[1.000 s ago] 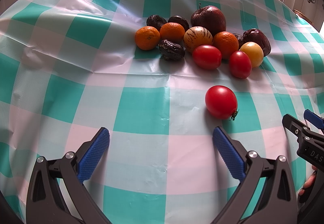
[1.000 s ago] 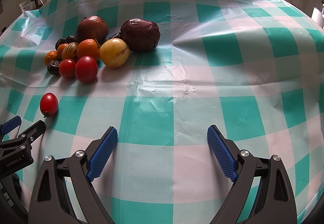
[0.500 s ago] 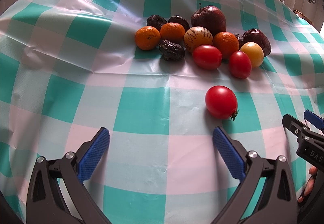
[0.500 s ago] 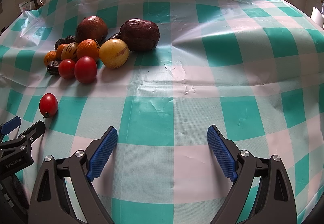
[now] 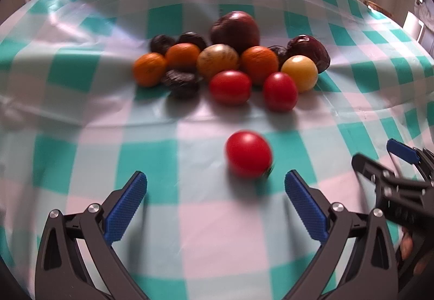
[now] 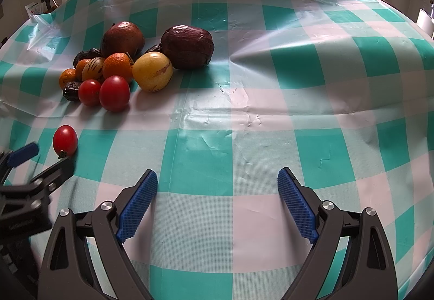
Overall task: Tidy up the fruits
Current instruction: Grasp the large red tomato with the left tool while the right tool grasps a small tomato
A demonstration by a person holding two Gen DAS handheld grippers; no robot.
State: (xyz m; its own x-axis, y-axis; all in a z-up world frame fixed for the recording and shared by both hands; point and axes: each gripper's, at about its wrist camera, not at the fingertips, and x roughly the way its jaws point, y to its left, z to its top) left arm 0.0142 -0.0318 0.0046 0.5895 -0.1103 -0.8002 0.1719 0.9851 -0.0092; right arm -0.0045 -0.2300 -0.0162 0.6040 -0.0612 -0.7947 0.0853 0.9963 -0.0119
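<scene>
Nearest you, your left claw (image 5: 215, 195) stands wide open with nothing between its ribbed blue pads (image 5: 126, 207), black arms splayed over the glossy teal-and-white checked cloth (image 5: 190, 232) that covers the surface. Your right claw (image 6: 217, 195) is spread just as wide and holds nothing; its knurled pads hover over a creased, wrinkled patch of that plastic sheet.

Just beyond the left claw's tips, slightly right of centre, a lone smooth red tomato (image 5: 248, 153) sits on a teal square, apart from the rest; the left view is blurred, so its stem end is clearer from the right wrist (image 6: 65, 140).

Farther on lies the heap: two more glossy red tomatoes (image 5: 230, 87) in front, a wrinkled dark fruit (image 5: 181, 81) beside them, dimpled orange mandarins (image 5: 149, 69), a round yellow fruit (image 5: 299, 72), a striped tan one (image 5: 217, 59). At the back sit a large dull red-brown globe (image 5: 235, 30) and a crinkled maroon fruit (image 6: 187, 46).
</scene>
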